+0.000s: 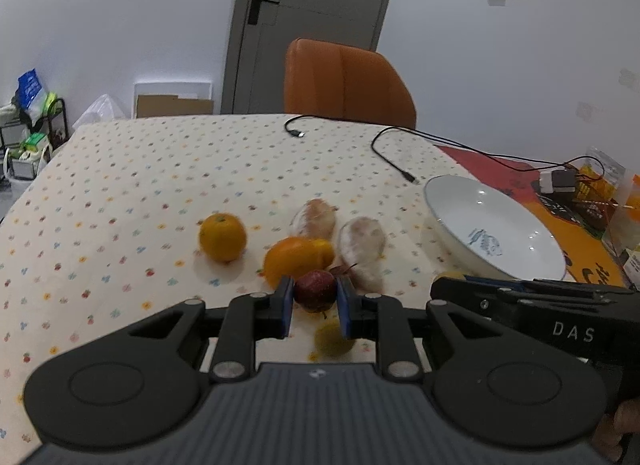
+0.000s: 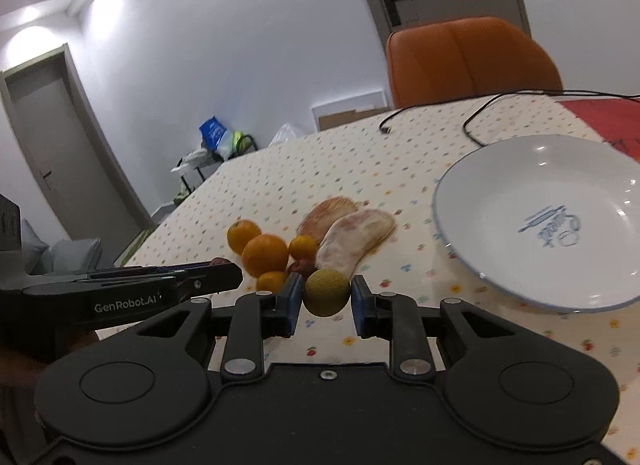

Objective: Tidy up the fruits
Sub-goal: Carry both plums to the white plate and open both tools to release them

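Between the blue pads of the left gripper [image 1: 315, 297], a small dark-red fruit [image 1: 316, 289], clamped on both sides and touching each pad. Just past those fingertips, a large orange [image 1: 294, 259] pressed against a smaller one, and slightly beyond to the right, two pale peeled pomelo segments [image 1: 362, 247] lying side by side on the dotted tablecloth [image 1: 132, 185]. Off to the left of the fingers, well apart from the cluster, a lone orange [image 1: 222, 237]. Below the right pad, blurred, a yellow-green round fruit [image 1: 333, 339].

Between the pads of the right gripper [image 2: 326, 297], that same yellow-green round fruit [image 2: 326, 292], touching the left pad; a narrow gap on the right side, so hard to tell whether fully clamped or only closing. Just beyond the left fingertip, four oranges bunched together, the biggest [image 2: 265, 255] in the middle, with the pomelo segments [image 2: 354, 239] straight ahead. Right of the fingers and near them, a white plate [image 2: 472, 201] with a blue rim and blue mark, nothing on it. Farther out, black cables [image 2: 476, 121] across the cloth and an orange chair [image 2: 472, 61] at the far edge of the table.
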### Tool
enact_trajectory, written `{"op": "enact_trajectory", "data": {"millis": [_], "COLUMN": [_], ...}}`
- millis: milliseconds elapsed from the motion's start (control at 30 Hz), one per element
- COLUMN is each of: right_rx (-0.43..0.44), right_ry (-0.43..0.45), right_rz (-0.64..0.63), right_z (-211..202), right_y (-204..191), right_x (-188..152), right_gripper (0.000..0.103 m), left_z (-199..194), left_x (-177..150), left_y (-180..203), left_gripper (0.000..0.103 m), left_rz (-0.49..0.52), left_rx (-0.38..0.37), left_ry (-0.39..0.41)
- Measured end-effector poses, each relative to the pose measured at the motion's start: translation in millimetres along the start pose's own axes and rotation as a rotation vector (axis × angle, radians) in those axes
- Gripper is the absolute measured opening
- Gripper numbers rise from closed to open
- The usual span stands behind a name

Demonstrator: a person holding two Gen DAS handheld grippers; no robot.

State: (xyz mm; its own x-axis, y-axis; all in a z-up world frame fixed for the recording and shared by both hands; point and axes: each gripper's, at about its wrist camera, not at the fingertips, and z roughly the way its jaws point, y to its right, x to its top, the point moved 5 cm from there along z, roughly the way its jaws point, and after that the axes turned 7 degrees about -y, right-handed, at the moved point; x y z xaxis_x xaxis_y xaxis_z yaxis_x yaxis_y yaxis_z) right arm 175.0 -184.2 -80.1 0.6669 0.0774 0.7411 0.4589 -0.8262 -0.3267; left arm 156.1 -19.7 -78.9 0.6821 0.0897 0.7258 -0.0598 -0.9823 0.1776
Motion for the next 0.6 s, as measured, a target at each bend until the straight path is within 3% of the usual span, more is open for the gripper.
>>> {"op": "enact_trajectory", "data": {"millis": [600], "right_rx": [-0.052], "right_ry": [0.099], "right_rz": [0.050], "right_z": [-50], "right_y": [46], "right_x": [2], "right_gripper": [0.025], "left_z": [6], "left_x": [15], "left_y": [67], "left_gripper": [0.022], "left_rz": [0.093], "left_rx": [-0.050], "left_ry": [0.020]}}
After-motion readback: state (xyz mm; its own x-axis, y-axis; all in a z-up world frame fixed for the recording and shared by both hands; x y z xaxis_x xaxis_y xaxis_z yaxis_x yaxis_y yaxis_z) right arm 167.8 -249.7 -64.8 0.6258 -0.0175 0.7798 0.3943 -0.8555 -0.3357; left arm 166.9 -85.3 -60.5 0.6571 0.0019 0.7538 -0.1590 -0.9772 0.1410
